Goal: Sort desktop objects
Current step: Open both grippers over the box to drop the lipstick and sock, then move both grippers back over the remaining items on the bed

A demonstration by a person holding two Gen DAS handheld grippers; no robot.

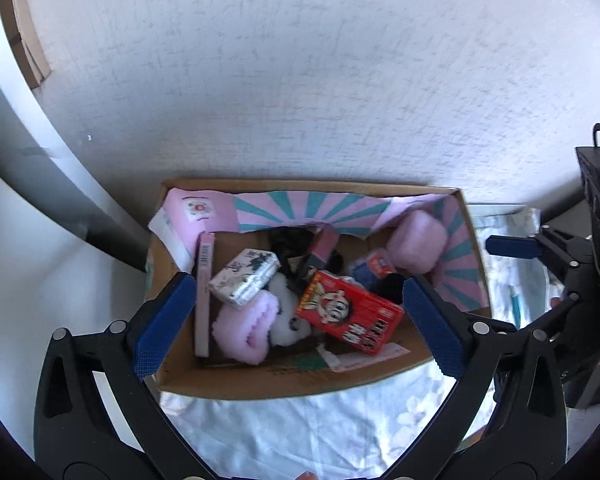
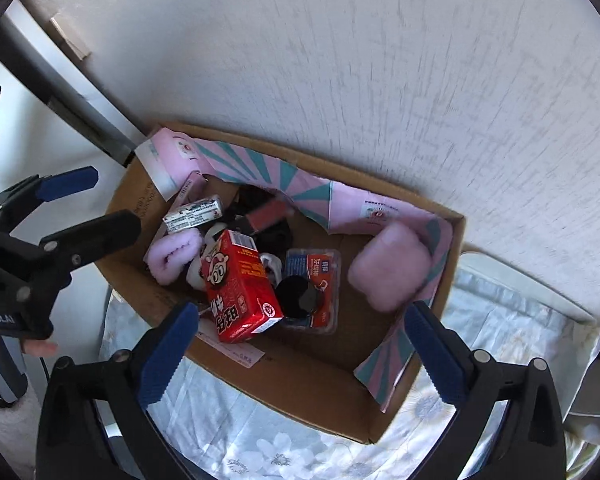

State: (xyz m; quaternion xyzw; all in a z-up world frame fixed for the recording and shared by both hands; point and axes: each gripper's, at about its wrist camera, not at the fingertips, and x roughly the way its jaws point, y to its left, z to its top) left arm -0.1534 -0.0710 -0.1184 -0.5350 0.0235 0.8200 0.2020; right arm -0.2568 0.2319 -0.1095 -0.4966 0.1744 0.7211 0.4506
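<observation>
A cardboard box (image 1: 284, 386) (image 2: 300, 392) stands on the floral cloth against the wall, holding several items: a red carton (image 1: 350, 318) (image 2: 240, 286), a white printed box (image 1: 246, 282) (image 2: 194, 214), a pink fluffy roll (image 1: 246, 326) (image 2: 174, 256), a pink fluffy pouch (image 1: 418, 246) (image 2: 390, 266) and a blue and red pack (image 2: 314, 270). My left gripper (image 1: 300, 324) is open and empty above the box's front edge. My right gripper (image 2: 300, 352) is open and empty above the box's front part. The left gripper also shows at the left of the right wrist view (image 2: 96, 196).
A white textured wall (image 1: 300, 80) rises right behind the box. A dark metal bar (image 1: 40, 184) slants at the left. The floral cloth (image 1: 300, 428) (image 2: 500, 312) covers the surface around the box. The right gripper's fingertip (image 1: 508, 246) shows at the right of the left wrist view.
</observation>
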